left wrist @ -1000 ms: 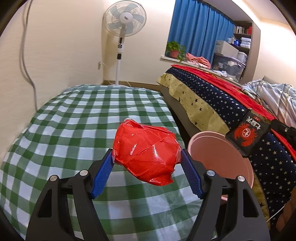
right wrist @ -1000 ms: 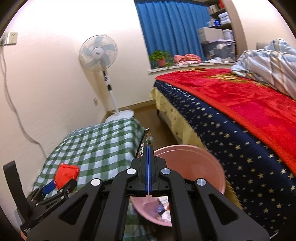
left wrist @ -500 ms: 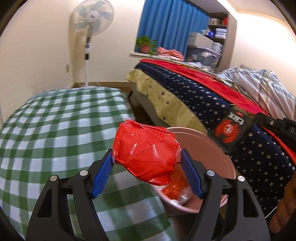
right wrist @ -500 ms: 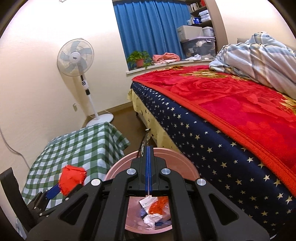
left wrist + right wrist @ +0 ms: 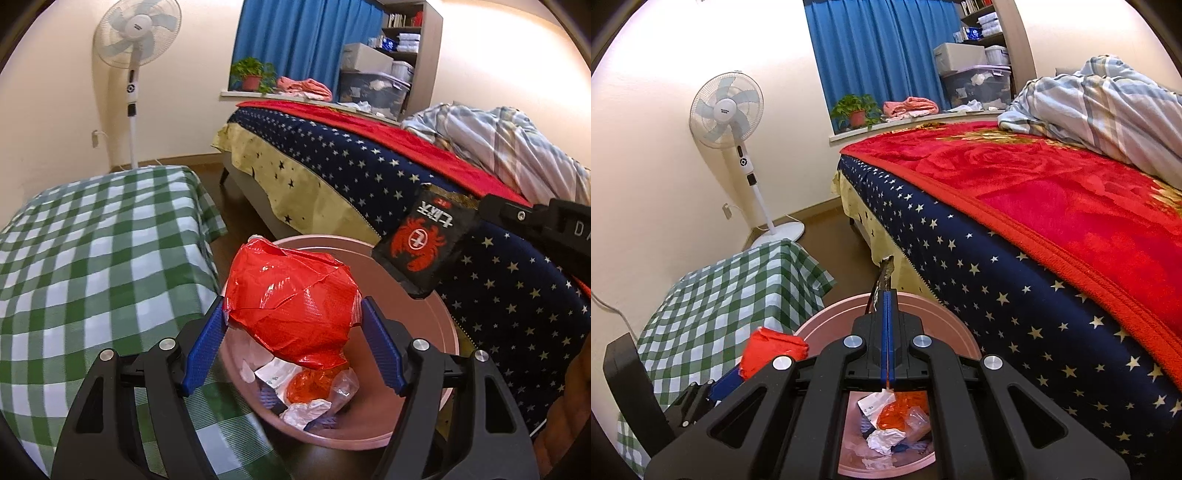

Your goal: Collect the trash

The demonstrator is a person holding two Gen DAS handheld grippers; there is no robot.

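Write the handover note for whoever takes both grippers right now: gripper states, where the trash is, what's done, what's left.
Left gripper: clamped on the crumpled red wrapper, held over the pink bin.
Right gripper: shut on the flat black snack packet, over the bin's far rim beside the bed.
Done: both pieces are picked up and brought to the bin, which already holds white and orange scraps.
Left: release both into the bin. No more trash shows on the checked cloth.
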